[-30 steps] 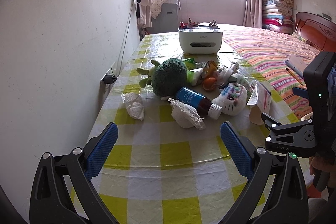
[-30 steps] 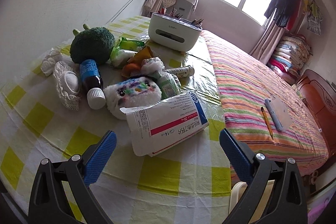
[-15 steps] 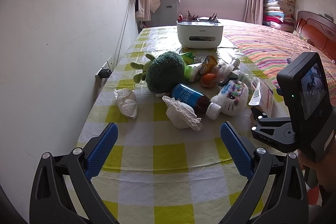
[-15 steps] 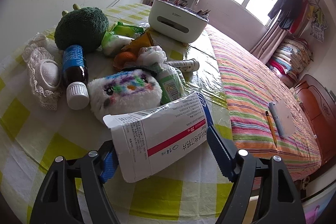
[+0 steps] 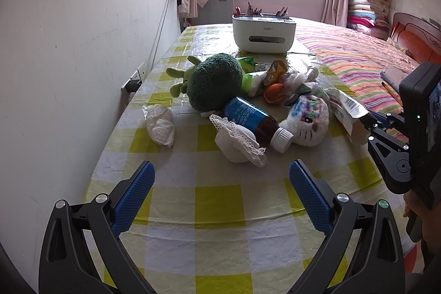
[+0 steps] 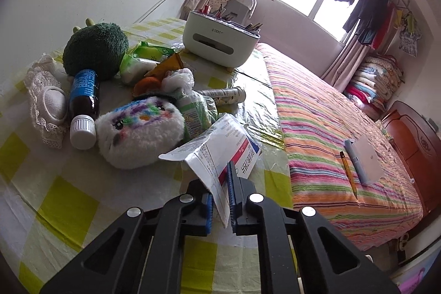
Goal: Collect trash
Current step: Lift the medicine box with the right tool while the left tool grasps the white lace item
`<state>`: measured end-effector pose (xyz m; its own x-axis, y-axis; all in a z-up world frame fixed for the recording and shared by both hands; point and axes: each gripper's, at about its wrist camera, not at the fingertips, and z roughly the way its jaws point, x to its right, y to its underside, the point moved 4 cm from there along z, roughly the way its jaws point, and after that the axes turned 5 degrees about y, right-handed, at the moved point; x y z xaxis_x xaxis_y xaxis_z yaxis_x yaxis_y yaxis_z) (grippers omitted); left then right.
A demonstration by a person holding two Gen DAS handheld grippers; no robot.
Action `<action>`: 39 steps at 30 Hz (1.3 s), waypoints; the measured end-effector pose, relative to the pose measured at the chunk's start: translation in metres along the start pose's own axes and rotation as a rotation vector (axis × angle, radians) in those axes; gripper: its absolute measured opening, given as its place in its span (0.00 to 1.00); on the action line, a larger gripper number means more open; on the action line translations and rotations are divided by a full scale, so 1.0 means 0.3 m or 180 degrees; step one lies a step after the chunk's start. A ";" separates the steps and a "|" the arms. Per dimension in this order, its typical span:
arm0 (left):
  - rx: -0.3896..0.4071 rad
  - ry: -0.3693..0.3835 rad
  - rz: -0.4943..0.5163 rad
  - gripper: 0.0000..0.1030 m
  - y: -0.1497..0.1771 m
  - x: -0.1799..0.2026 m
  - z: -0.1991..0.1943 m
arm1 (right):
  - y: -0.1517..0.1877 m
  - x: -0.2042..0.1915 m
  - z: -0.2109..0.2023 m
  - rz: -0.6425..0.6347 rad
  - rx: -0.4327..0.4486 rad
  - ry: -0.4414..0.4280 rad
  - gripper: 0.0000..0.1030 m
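- Right gripper [image 6: 220, 200]: fingers pinching the crumpled medicine box [image 6: 220, 153] at the table's [image 6: 69, 208] bed-side edge, beside the white plush [image 6: 140, 134].
- Left gripper [image 5: 220, 194]: fingers spread, hovering over bare cloth.
- Handling advice: lifting straight up, keeping the thin card from slipping.
- Crumpled tissue [image 5: 161, 124]: lying apart, near the wall.
- Surface: yellow-checked cloth.
- Room: striped bed [image 6: 330, 123], window behind.

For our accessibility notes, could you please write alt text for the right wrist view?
The right gripper has its blue-padded fingers shut on a crumpled white paper medicine box with a red stripe, over a yellow-checked tablecloth. Behind lie a white plush toy with coloured scribbles and a brown bottle with a blue label.
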<state>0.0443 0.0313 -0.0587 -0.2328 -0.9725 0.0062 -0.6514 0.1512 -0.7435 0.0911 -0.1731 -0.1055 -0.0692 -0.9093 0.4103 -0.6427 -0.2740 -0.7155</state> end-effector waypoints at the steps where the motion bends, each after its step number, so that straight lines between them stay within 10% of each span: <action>1: -0.0017 0.0004 -0.0014 0.94 0.001 -0.001 0.008 | 0.001 0.011 -0.012 0.0038 0.0044 0.0007 0.05; 23: -0.0502 -0.0128 -0.0378 0.92 -0.041 -0.049 0.288 | 0.005 0.087 -0.223 0.0381 0.0527 -0.0205 0.01; 30: -0.0648 0.0064 -0.0552 0.74 -0.027 -0.064 0.332 | 0.005 0.081 -0.260 0.0404 0.0601 -0.0271 0.01; 35: -0.0653 0.0150 -0.0485 0.33 -0.033 -0.037 0.326 | 0.006 0.091 -0.294 0.0444 0.0679 -0.0276 0.01; 39: -0.0598 0.0070 -0.0358 0.28 -0.027 -0.023 0.313 | 0.011 0.109 -0.322 0.0500 0.0735 -0.0291 0.01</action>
<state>0.1189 0.0201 -0.1156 -0.1653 -0.9813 0.0982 -0.7969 0.0743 -0.5995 0.0131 -0.1734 -0.0398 -0.0783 -0.9678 0.2390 -0.4382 -0.1819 -0.8803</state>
